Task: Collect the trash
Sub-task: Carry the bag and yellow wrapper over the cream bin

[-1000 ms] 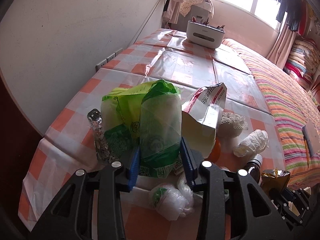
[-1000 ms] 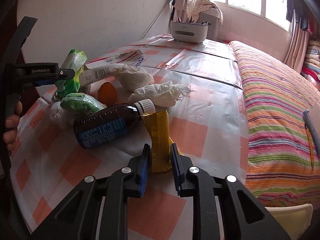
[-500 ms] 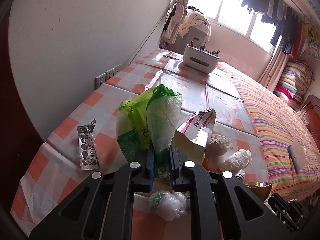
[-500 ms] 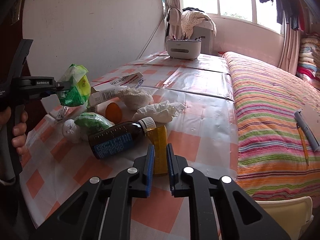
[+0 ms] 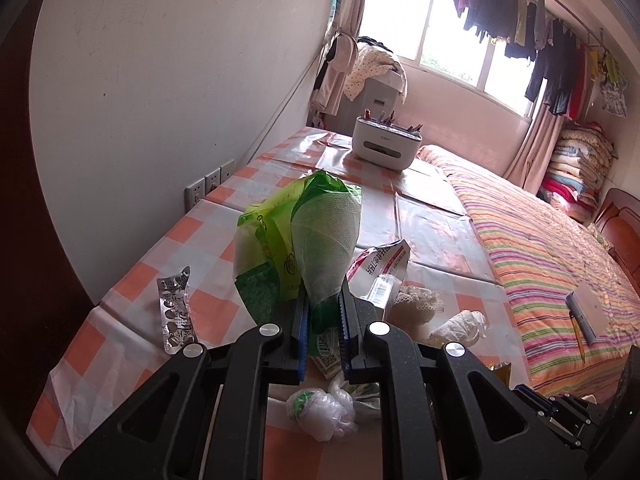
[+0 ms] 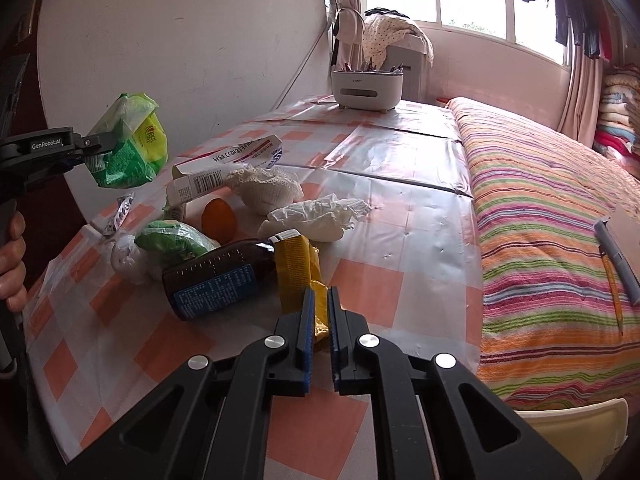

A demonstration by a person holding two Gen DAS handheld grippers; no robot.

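Left gripper [image 5: 323, 316] closed tight on the lower end of a green plastic bag [image 5: 304, 236], fingers [image 5: 301, 320] pinching the crumpled film, bag held clear above the tabletop [image 5: 120, 312]. Just left of those fingers, a silver blister pack [image 5: 176, 312] lying flat on the checked cloth. Below and just ahead of the fingers, a knotted clear bag with a green lump [image 5: 322, 414]. To the right of the fingers, a torn red-and-white paper carton [image 5: 380, 272], then a lace-edged cloth bundle [image 5: 418, 306] and a crumpled white tissue [image 5: 460, 328].

Right gripper [image 6: 319, 320] clamped on the near end of a yellow wrapper [image 6: 298, 268], wrapper's far end propped against the neck of a brown bottle [image 6: 218, 282] lying on its side. Left of these fingers, beyond the bottle, a green bag scrap over a white lump, an orange fruit-like object [image 6: 218, 220] behind it. Farther ahead, a white organiser box [image 6: 367, 89] at the tabletop's far end. Well to the right, a striped bed [image 6: 552, 216] with a pen on it. At far left, a hand [image 6: 12, 264] holding the other gripper's handle.
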